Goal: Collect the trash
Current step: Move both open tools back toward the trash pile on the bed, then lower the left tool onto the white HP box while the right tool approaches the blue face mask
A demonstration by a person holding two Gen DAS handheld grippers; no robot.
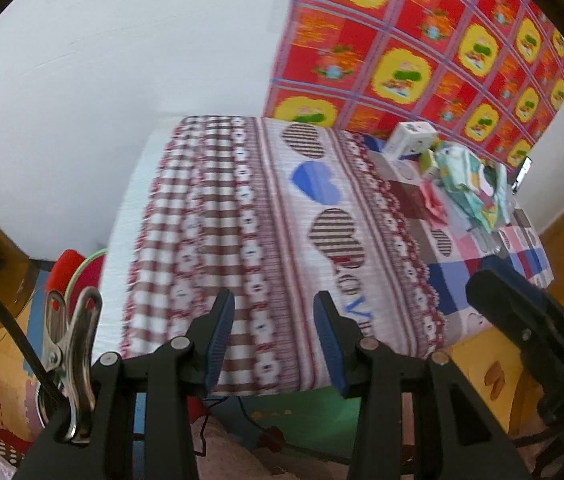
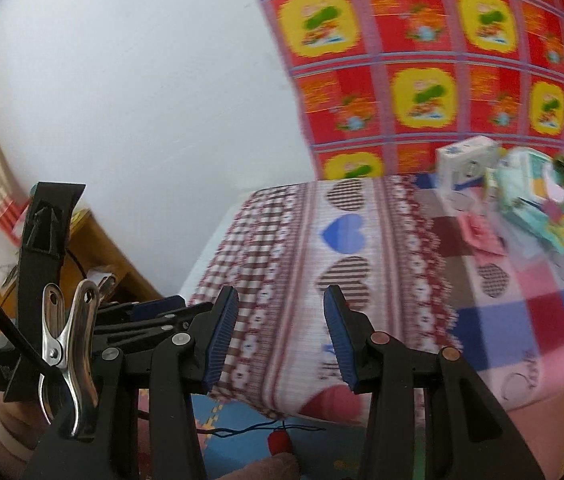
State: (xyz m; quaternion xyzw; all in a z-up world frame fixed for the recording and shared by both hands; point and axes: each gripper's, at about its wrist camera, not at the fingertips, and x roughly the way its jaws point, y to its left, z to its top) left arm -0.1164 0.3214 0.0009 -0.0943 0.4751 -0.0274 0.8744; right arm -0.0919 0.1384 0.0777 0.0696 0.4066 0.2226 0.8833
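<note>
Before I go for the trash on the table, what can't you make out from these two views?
- Heap of packets: both views, motion blur; single pieces cannot be told apart.
- White box: print unreadable, small and blurred.
- Dark object behind the heap: left view, mostly hidden.
- Table right end: right view, cut off.

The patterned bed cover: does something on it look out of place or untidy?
Yes. A loose heap of pale green and white wrappers and a small white cardboard box lie at the far corner of the heart-patterned bed cover, near the red and yellow wall cloth.
</note>
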